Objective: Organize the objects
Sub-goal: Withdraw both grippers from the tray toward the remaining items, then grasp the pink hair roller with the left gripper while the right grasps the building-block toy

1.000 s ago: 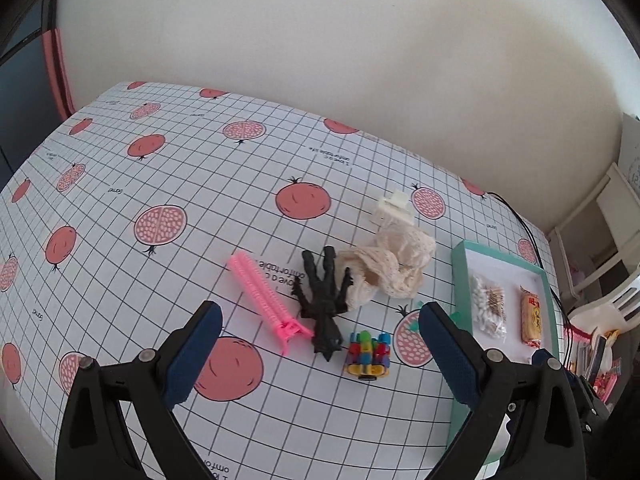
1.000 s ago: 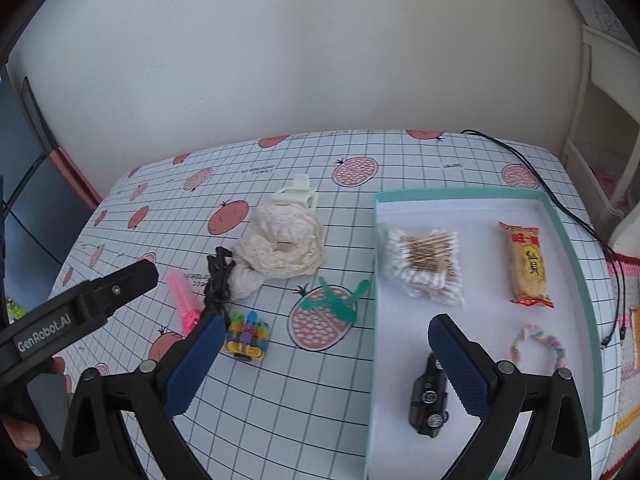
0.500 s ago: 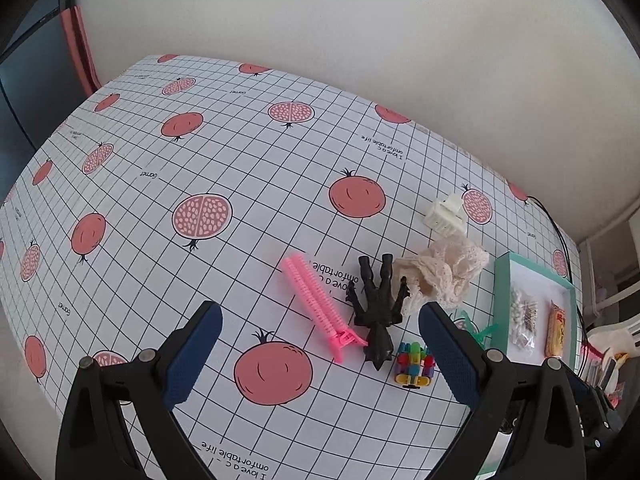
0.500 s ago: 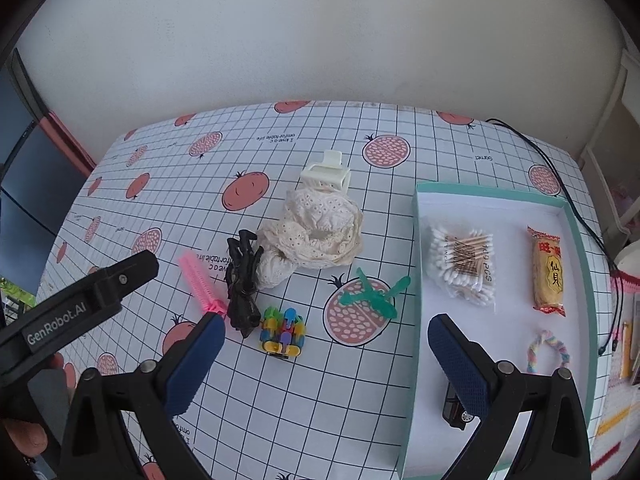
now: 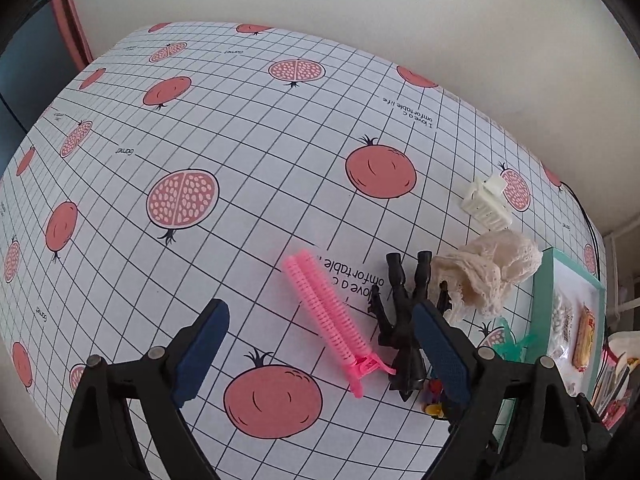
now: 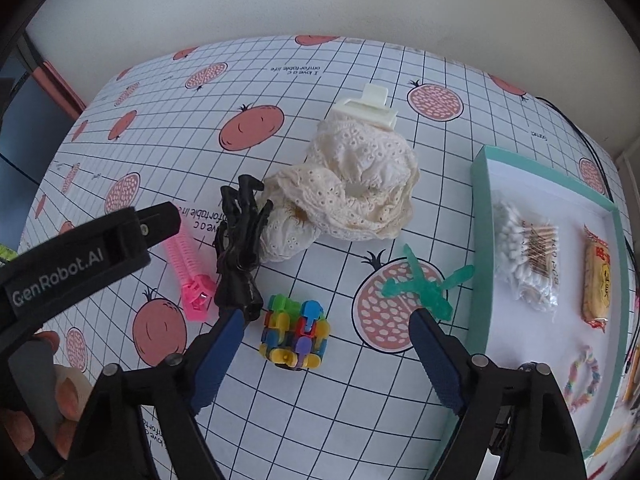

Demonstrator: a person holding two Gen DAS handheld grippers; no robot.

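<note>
Pink hair-roller clip [image 5: 330, 322] looks like the left gripper's [image 5: 320, 354] target: it lies on the pomegranate-print tablecloth [image 5: 240, 140] btwn the spread, empty jaws. Its long axis runs diagonally, bristled end twd the far left, clasp end twd the near right, just beside the black toy figure [image 5: 402, 320]. To grab well, I'd turn the wrist so the pads cross the narrow width, not the length, & close mid-body, away from the figure. The risk is nipping the figure too.

Right gripper [image 6: 326, 354] is also wide open w/ nothing held, hovering over the multicolour block toy [image 6: 294, 334]. The green plastic clip [image 6: 426, 284] sits near its right pad. The cream lace cloth [image 6: 352, 196] & white claw clip [image 6: 370, 108] lie farther back. The teal tray [image 6: 478, 240] at right holds cotton swabs [image 6: 526, 256], a snack pack [image 6: 596, 280] & a pastel bracelet [image 6: 582, 378].
</note>
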